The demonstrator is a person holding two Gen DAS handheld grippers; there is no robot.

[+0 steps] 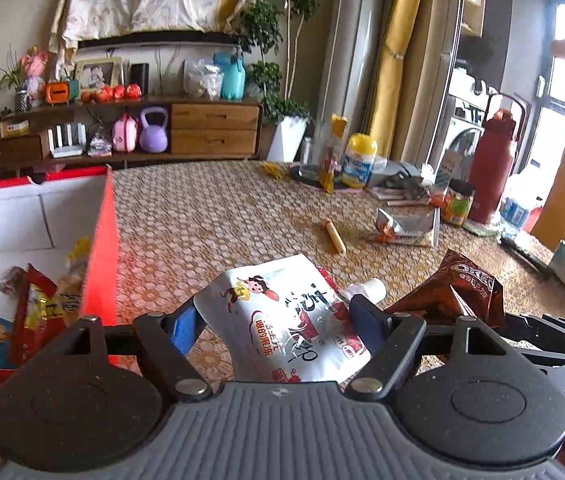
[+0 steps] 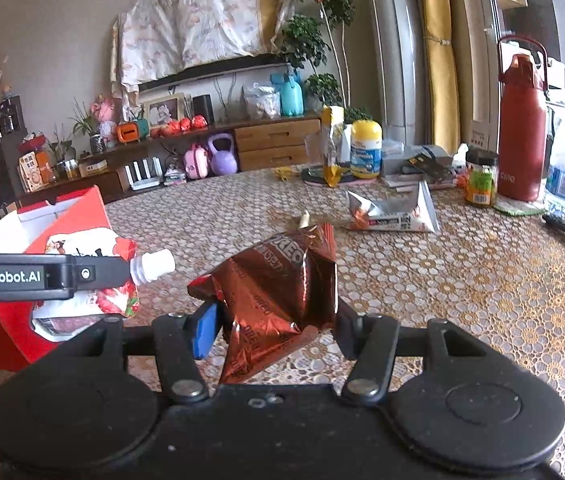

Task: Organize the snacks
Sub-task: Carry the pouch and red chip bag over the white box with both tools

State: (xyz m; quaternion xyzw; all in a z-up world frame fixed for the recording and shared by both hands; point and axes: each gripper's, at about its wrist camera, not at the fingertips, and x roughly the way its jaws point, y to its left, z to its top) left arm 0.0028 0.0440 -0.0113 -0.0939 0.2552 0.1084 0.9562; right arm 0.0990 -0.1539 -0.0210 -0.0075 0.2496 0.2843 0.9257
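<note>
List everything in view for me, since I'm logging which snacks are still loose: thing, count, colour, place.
jelly pouch: 1, white and red with a white cap, held in the left tongs
Oreo packet: 1, brown foil, held in the right tongs
box: 1, red outside and white inside, at the table's left edge, snacks inside
sausage stick: 1, orange-tan, loose mid-table
silver wrapper: 1, silver and red, right of the sausage stick
jar: 1, dark lid, beside the flask
flask: 1, dark red, far right
bottle: 1, yellow cap, far side
table: 1, gold lace cover
left tongs: closed on the pouch
right tongs: closed on the packet
</note>
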